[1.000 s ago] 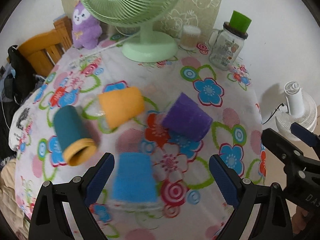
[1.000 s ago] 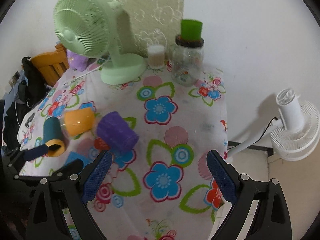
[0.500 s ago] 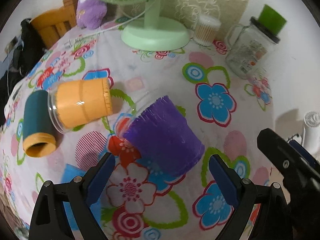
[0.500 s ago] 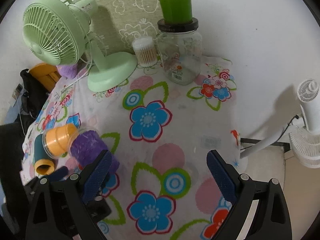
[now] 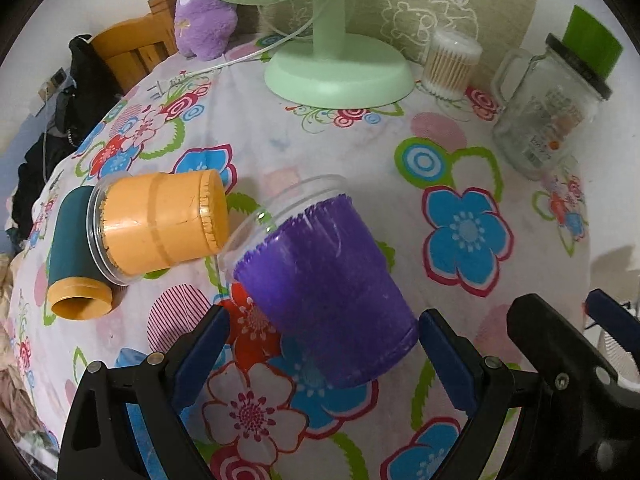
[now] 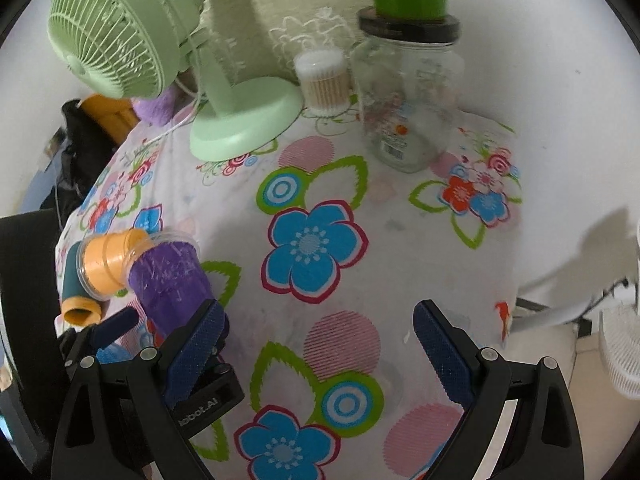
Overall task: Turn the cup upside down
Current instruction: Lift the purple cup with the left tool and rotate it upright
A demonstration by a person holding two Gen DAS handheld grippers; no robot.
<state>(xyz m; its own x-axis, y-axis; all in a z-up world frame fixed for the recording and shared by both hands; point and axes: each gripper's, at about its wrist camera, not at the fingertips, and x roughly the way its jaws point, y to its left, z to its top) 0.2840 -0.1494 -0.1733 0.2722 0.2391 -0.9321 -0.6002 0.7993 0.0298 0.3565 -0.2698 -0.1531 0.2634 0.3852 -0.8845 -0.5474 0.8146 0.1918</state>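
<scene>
Left gripper (image 5: pixel 320 354): spread wide, its fingers flanking the purple cup's closed base.
Purple cup (image 5: pixel 324 292): on its side on the floral bench, long axis pointing away, mouth far.
Right gripper (image 6: pixel 320 350): spread, empty, farther off.

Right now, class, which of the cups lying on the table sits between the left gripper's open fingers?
The purple cup, framed by the left gripper; the orange cup and teal cup lie farther left.
</scene>
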